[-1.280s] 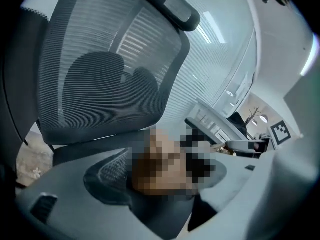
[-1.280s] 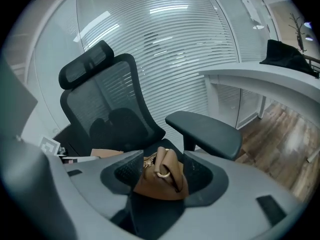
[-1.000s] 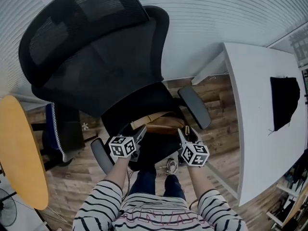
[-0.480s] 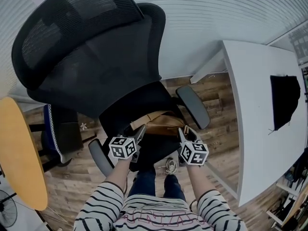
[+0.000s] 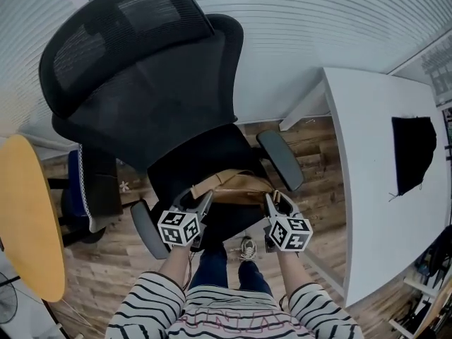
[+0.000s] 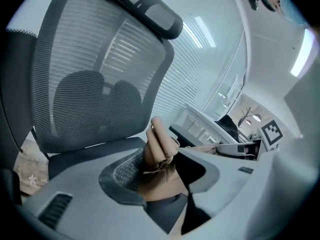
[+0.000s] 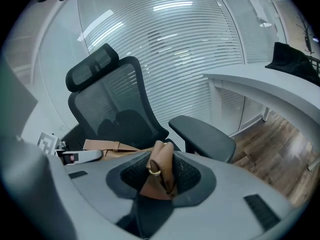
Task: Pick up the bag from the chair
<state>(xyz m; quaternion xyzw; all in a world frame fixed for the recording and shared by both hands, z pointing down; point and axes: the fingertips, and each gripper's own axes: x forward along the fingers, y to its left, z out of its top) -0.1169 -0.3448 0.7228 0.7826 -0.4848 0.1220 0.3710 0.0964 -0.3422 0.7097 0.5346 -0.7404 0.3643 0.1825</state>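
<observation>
A tan leather bag (image 5: 236,183) hangs stretched between my two grippers just over the front of the black office chair's seat (image 5: 205,154). My left gripper (image 5: 205,202) is shut on the bag's left end; in the left gripper view folded tan leather (image 6: 159,143) is pinched between the pads. The right gripper (image 5: 271,200) is shut on the other end, where a fold with a brass ring (image 7: 153,171) sits in the jaws. The bag's flat body (image 7: 107,146) runs left toward the other gripper.
The chair's tall mesh back (image 5: 134,69) rises beyond the bag, with armrests on the right (image 5: 280,159) and on the left (image 5: 145,230). A white desk (image 5: 374,182) with a black cloth (image 5: 413,150) stands at right. A yellow round table (image 5: 25,217) is at left. The floor is wood.
Both grippers have drawn slightly back toward the person while still holding the bag. More of the tan bag shows between them than a second ago.
</observation>
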